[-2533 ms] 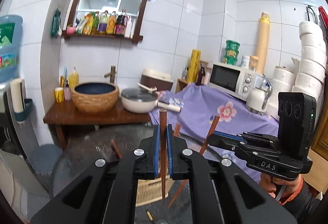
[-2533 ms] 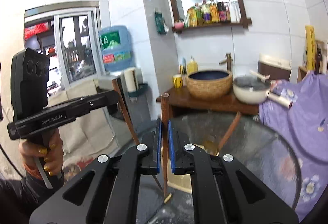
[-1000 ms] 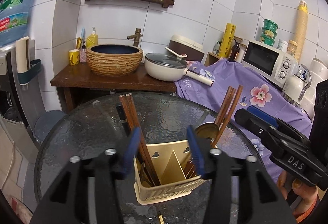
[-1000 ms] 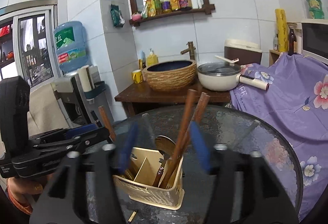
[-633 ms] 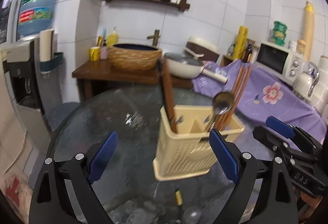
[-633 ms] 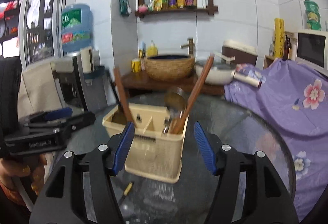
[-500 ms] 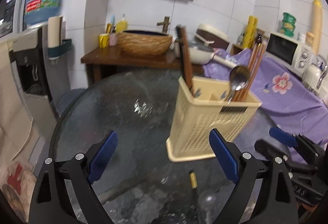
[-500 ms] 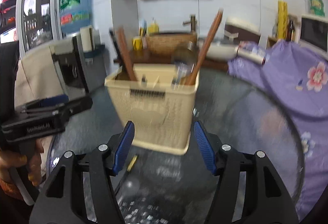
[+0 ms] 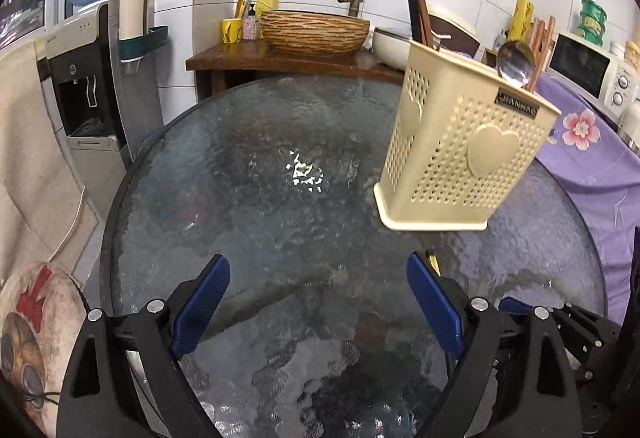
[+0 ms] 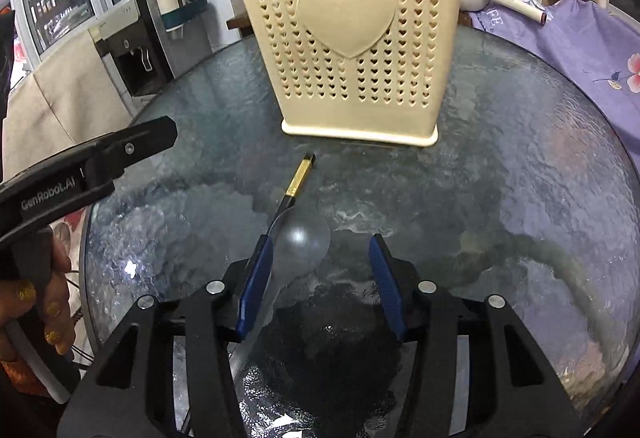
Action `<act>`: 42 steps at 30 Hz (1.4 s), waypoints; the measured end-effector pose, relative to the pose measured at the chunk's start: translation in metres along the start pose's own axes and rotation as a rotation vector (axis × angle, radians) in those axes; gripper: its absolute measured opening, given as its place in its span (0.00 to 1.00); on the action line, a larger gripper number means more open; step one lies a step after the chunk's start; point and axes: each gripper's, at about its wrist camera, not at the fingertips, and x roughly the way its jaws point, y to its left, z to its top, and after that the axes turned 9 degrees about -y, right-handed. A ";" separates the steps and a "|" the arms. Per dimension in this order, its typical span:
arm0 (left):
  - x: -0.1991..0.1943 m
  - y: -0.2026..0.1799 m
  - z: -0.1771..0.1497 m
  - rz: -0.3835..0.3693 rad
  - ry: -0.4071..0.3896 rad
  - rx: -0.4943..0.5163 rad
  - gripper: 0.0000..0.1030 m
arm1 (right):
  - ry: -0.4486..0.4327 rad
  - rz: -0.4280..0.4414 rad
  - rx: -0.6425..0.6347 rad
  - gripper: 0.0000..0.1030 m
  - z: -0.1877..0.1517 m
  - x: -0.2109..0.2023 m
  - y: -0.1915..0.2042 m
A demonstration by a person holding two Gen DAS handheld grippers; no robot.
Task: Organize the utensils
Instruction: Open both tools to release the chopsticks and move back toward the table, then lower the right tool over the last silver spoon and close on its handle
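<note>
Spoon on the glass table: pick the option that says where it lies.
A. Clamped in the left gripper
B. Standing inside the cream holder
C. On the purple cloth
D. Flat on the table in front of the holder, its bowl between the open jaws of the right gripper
D: the spoon lies flat on the glass table before the holder, its bowl between the open, untouching jaws of the right gripper.

Ahead of my left tool I see bare tabletop, open to the far rim. The cream utensil caddy stands upright and blocks the middle in front of my right tool, with a spoon lying flat on the glass between them. I see clear glass to the caddy's right.
</note>
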 end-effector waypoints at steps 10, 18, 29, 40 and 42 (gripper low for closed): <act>-0.004 -0.013 -0.009 -0.011 0.006 0.043 0.83 | 0.030 -0.021 -0.074 0.44 -0.004 0.003 0.014; -0.004 -0.020 -0.014 -0.029 0.024 0.051 0.83 | 0.036 -0.017 -0.154 0.33 -0.007 0.000 0.018; -0.004 -0.036 -0.022 -0.070 0.050 0.090 0.79 | 0.058 0.007 -0.141 0.25 -0.004 -0.006 -0.017; -0.005 -0.027 -0.019 -0.046 0.045 0.074 0.79 | 0.050 0.008 -0.053 0.35 0.006 0.005 -0.010; -0.004 -0.025 -0.019 -0.041 0.046 0.071 0.79 | 0.045 -0.013 -0.055 0.35 0.007 0.008 -0.007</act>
